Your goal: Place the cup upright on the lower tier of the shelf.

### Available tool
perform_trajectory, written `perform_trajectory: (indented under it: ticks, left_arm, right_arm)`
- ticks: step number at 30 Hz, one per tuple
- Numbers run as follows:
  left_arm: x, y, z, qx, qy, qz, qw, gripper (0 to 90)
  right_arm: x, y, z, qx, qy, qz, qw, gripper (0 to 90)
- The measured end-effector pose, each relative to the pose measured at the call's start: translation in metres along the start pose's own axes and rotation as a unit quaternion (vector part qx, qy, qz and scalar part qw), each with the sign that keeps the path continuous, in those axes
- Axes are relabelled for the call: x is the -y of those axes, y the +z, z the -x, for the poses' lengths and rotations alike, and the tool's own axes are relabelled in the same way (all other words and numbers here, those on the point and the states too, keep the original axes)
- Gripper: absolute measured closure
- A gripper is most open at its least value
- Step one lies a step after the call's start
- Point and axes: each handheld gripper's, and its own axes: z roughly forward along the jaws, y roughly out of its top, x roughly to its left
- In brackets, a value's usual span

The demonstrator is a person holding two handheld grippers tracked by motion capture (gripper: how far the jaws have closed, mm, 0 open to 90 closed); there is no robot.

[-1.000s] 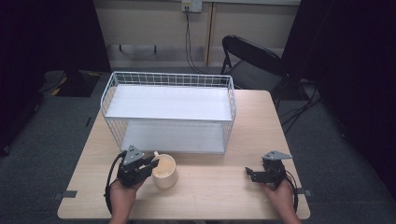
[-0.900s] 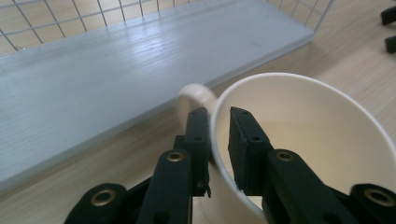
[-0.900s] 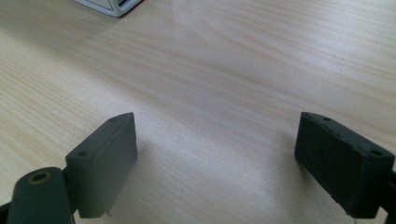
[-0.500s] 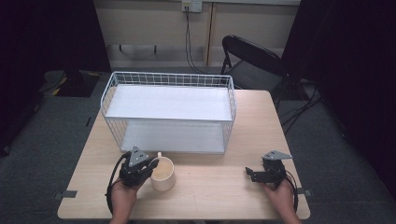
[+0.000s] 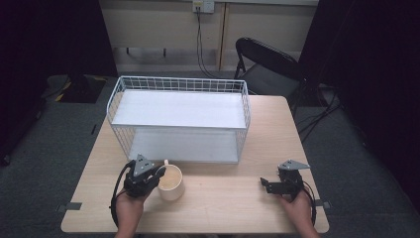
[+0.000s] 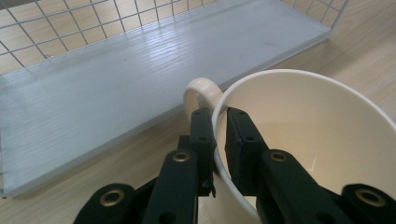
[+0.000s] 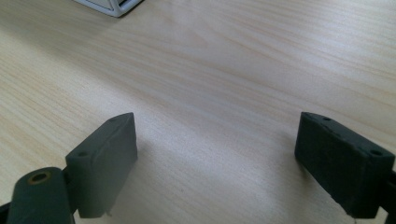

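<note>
The left gripper (image 5: 157, 173) sits in the lower left of the high view, and its jaws are clamped on the rim of the cream mug (image 5: 170, 183), one jaw outside the wall and one inside, right next to the handle. You can see that grip best in the left gripper view, where the left gripper (image 6: 219, 135) pinches the thin rim with the mug (image 6: 317, 140) taking up the right half of the frame. The jaws have just been closing down on that rim. The mug stands upright on the wooden table (image 5: 228, 208), just in front of the white wire rack (image 5: 181, 109) in the middle of the frame.

Over in the lower right, the right gripper (image 5: 270, 184) rests low by the table with its jaws spread wide and nothing between them. In the right gripper view, the right gripper (image 7: 215, 158) has plain tabletop (image 7: 210, 70) between its jaws.
</note>
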Motion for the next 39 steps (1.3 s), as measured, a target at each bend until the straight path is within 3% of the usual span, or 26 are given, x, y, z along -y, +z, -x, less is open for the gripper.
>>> perform_trajectory:
  ticks: [6, 17, 28, 39]
  left_arm:
    - [0.0, -0.003, -0.004, -0.006, -0.016, 0.012, 0.9998, 81.7]
    - [-0.002, -0.005, -0.007, -0.019, -0.015, 0.01, 0.9997, 81.7]
    - [-0.005, -0.01, -0.011, -0.038, -0.024, 0.026, 0.9986, 81.7]
    - [-0.01, -0.002, -0.012, -0.047, -0.038, 0.03, 0.9977, 81.8]
  right_arm:
    - [0.0, 0.0, 0.0, 0.0, 0.0, 0.0, 1.0, 12.4]
    - [0.0, 0.0, 0.0, 0.0, 0.0, 0.0, 1.0, 12.4]
    - [0.0, 0.0, 0.0, 0.0, 0.0, 0.0, 1.0, 12.4]
    - [0.0, 0.0, 0.0, 0.0, 0.0, 0.0, 1.0, 12.4]
